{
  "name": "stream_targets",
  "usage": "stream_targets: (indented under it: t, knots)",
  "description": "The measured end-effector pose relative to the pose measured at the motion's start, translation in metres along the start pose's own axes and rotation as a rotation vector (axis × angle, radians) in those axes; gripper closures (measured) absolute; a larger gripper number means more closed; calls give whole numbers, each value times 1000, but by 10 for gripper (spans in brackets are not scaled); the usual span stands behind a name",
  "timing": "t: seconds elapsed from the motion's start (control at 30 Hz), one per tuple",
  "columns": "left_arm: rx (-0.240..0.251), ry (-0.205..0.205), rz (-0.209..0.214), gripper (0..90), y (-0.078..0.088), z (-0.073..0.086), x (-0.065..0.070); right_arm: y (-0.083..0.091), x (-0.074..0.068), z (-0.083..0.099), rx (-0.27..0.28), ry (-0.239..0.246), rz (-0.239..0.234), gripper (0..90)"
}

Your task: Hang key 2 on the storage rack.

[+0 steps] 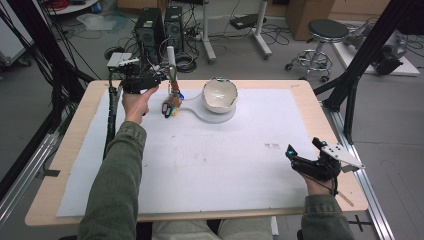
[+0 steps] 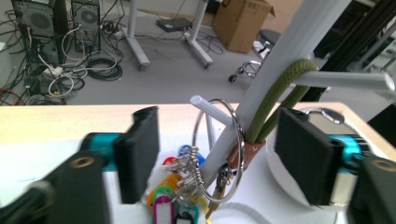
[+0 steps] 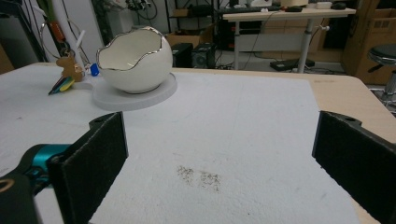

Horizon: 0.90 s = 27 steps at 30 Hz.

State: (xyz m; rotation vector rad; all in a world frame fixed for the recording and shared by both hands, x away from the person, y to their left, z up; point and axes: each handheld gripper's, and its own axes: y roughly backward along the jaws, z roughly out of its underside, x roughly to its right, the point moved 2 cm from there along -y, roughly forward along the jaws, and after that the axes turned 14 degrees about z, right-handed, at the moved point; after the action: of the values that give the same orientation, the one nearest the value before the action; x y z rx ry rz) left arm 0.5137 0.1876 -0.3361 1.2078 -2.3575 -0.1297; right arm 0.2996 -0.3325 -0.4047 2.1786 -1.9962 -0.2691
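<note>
Fingers (image 2: pixel 140 154) flank key ring (image 2: pixel 219 149) untouched, hanging between.

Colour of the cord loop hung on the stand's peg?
Olive green cord loop; clearest in the left gripper view.

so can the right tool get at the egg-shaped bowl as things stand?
Probably yes: the right tool is open and holds nothing, and bare white mat lies between it and the egg-shaped bowl.

open claw (image 3: pixel 219 158) before eggshell bowl (image 3: pixel 135 58)
</note>
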Motion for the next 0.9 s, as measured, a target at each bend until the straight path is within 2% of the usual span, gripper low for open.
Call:
stream_targets:
  t: [0.07,0.13,0.27,0.33,0.4,0.6,0.67,0.8,0.9]
  knots:
    - [-17,-24,-13,233,1,0,4,0,0,0,-1,0,1,26]
    - [-13,-54,-29,173,3,1,8,0,1,1,-3,2,6,26]
    - [-23,-42,-32,44,7,2,8,0,1,1,-5,-1,6,25]
    - [-35,-38,-26,16,10,5,7,1,1,1,-2,-3,6,25]
    - [-42,-42,-17,16,12,7,7,1,2,1,0,-1,7,26]
    - [-19,-53,-22,16,26,12,4,1,2,1,-3,-7,7,25]
    - [-9,-58,-24,16,31,12,4,1,1,1,-5,-7,4,25]
    - [-19,-77,-26,16,40,13,6,1,1,1,-2,-3,4,26]
    - [-1,-84,-25,16,49,12,9,1,0,1,-3,-4,3,26]
